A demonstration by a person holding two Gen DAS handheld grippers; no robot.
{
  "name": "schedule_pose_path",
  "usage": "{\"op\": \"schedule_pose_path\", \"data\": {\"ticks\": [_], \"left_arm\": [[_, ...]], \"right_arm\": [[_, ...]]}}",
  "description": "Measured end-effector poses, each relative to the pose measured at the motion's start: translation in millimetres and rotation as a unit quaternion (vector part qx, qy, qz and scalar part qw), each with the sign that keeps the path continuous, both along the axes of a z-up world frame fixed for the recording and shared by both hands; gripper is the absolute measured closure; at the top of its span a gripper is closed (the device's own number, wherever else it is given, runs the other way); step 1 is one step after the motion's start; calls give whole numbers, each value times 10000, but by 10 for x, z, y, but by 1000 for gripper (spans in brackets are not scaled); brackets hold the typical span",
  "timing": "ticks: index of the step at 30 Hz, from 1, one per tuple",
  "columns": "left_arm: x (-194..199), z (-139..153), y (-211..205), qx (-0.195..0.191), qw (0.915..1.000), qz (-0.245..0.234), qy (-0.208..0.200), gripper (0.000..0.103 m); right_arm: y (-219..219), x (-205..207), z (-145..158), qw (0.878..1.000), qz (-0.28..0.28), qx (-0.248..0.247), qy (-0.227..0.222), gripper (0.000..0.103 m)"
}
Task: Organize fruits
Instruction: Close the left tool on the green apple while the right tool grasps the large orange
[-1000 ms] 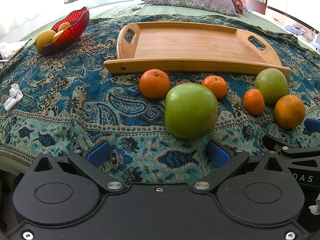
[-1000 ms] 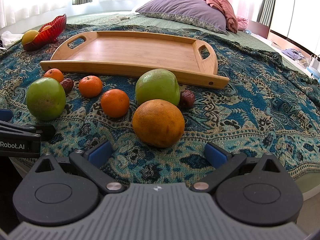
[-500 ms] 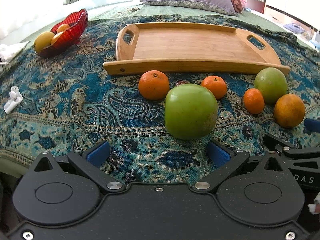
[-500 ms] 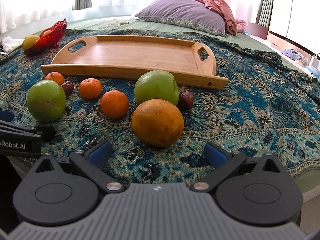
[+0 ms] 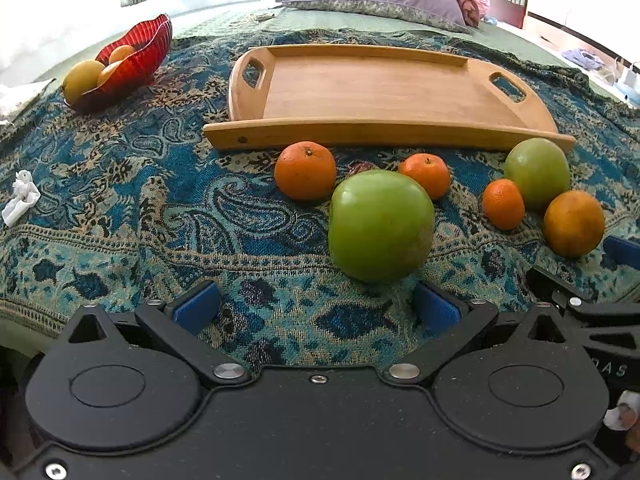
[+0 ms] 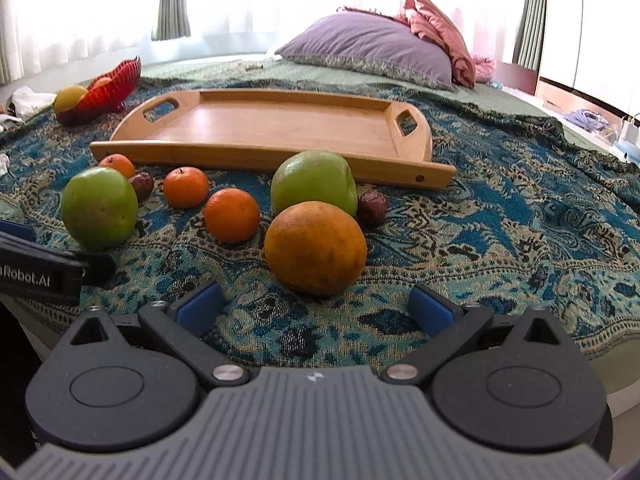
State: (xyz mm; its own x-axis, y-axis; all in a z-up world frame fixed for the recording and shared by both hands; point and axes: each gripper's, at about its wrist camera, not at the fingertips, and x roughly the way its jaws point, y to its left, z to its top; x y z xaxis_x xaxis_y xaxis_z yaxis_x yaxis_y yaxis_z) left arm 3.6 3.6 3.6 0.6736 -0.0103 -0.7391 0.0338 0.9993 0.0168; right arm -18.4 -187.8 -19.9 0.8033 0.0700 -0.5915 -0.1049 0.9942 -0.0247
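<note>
An empty wooden tray [image 5: 384, 92] [image 6: 276, 128] lies on the patterned blanket. In front of it sit loose fruits. A large green apple [image 5: 380, 226] [image 6: 99, 208] lies just ahead of my open left gripper [image 5: 316, 310], toward its right finger. A big orange [image 6: 315, 248] [image 5: 573, 224] lies just ahead of my open right gripper [image 6: 316, 308]. A second green apple [image 6: 314, 188] [image 5: 537, 172] sits behind it. Three small mandarins [image 5: 305, 170] [image 5: 425, 175] [image 5: 503, 204] and two dark dates [image 6: 372, 207] [image 6: 142, 186] lie among them. Both grippers are empty.
A red bowl [image 5: 128, 64] [image 6: 108, 88] with yellow and orange fruit stands far left. A crumpled white tissue [image 5: 22, 196] lies on the blanket's left. A purple pillow [image 6: 368, 52] lies behind the tray. The blanket's front edge runs just under the grippers.
Both views have tilted up a little, more so the right one, showing more of the pillow and window. The fruits have not moved. Both grippers stay open.
</note>
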Motion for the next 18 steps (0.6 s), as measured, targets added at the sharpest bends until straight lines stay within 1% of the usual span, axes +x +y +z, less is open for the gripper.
{"op": "schedule_pose_path", "data": {"ticks": [2, 4, 5, 7, 11, 13, 16, 18], "left_arm": [[-16, 31, 17, -119, 9999, -57, -63, 0], [-40, 65, 25, -241, 9994, -179, -162, 1], [-56, 83, 21, -290, 9991, -223, -229, 2], [-83, 115, -9, -339, 9983, -278, -377, 4], [-112, 174, -59, -336, 9962, -224, -773, 10], [-105, 179, -90, -338, 9957, -284, -811, 11], [-103, 160, -128, -340, 9952, -347, -846, 15], [-110, 134, -168, -292, 9952, -387, -850, 20]], "right_arm": [[-1, -28, 21, 9999, 41, 22, -105, 1], [-9, -60, 58, 9996, 97, 87, -248, 5], [-9, -71, 74, 9994, 118, 119, -298, 5], [-1, -83, 111, 9989, 126, 148, -420, 8], [24, -95, 141, 9983, 60, 112, -567, 16], [26, -88, 140, 9982, 24, 145, -583, 19], [27, -98, 130, 9976, -66, 210, -663, 21], [39, -111, 124, 9970, -147, 215, -723, 21]]}}
